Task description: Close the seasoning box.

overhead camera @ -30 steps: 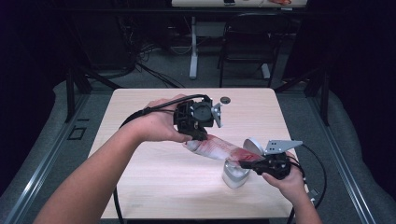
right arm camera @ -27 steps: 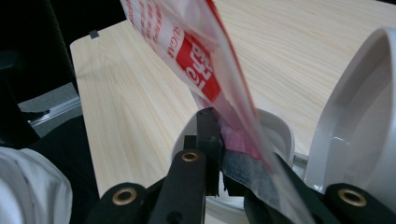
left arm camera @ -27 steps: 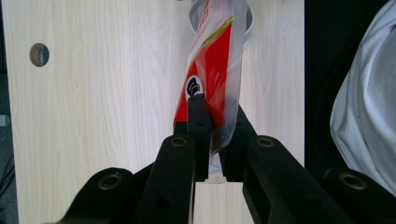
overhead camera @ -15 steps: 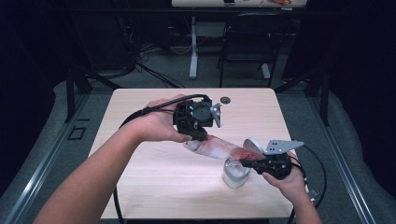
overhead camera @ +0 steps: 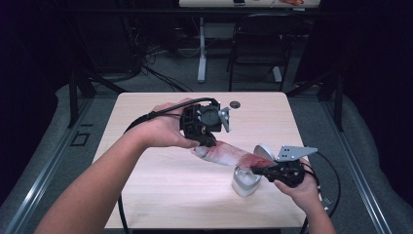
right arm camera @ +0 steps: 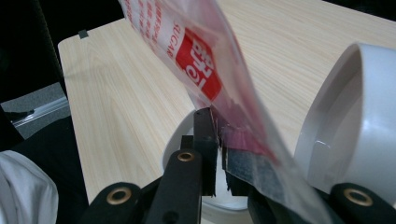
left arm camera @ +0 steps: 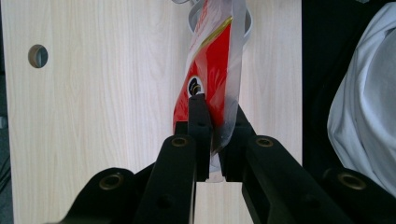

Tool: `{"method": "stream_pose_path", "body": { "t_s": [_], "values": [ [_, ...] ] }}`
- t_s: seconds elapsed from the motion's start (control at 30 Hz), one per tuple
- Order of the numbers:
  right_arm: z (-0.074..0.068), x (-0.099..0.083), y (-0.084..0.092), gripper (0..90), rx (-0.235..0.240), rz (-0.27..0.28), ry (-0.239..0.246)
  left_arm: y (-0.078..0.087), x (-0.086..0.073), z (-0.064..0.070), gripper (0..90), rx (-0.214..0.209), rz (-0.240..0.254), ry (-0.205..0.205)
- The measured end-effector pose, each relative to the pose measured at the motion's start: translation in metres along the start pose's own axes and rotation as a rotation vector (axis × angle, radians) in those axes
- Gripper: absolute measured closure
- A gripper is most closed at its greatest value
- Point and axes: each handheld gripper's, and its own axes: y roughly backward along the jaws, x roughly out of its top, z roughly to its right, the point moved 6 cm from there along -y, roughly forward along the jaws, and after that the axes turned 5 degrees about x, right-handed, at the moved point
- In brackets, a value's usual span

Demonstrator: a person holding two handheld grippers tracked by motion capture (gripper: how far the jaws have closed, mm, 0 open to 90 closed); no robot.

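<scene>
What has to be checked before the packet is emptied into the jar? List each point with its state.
1. Left gripper clamped on the packet: ok.
2. Right gripper holding the packet's other end: ok, though its jaws have just been opening a little, with the packet between them.
3. Packet's lower end above the jar: ok.
4. Packet already open at that end: cannot tell.
5. Jar upright on the table: ok.

Your forearms are bare, with no sleeve on either. Each hand carries a black tool: the left tool [overhead camera: 203, 127] has a round black housing and a small grey plate, the right tool [overhead camera: 278, 170] a grey three-cornered plate with small holes. Black cables trail from both. The black jaws bear brass-ringed screw holes.
</scene>
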Motion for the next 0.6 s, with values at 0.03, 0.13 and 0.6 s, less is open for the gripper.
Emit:
{"method": "stream_pose_path", "body": {
  "t_s": [0.03, 0.13, 0.6],
  "values": [
    [0.0000, 0.0001, 0.0001, 85.3, 0.000, 0.001, 0.000, -0.0002, -0.0001, -0.0001, 85.3, -0.001, 0.001, 0.002],
    [0.0000, -0.0002, 0.0001, 84.2, 0.005, 0.001, -0.003, -0.0012, -0.0009, -0.0004, 85.3, 0.000, 0.003, 0.008],
    [0.0001, -0.0008, -0.0013, 83.9, 0.010, 0.002, -0.002, -0.0025, -0.0027, -0.0010, 85.2, -0.001, 0.003, 0.010]
  ]
}}
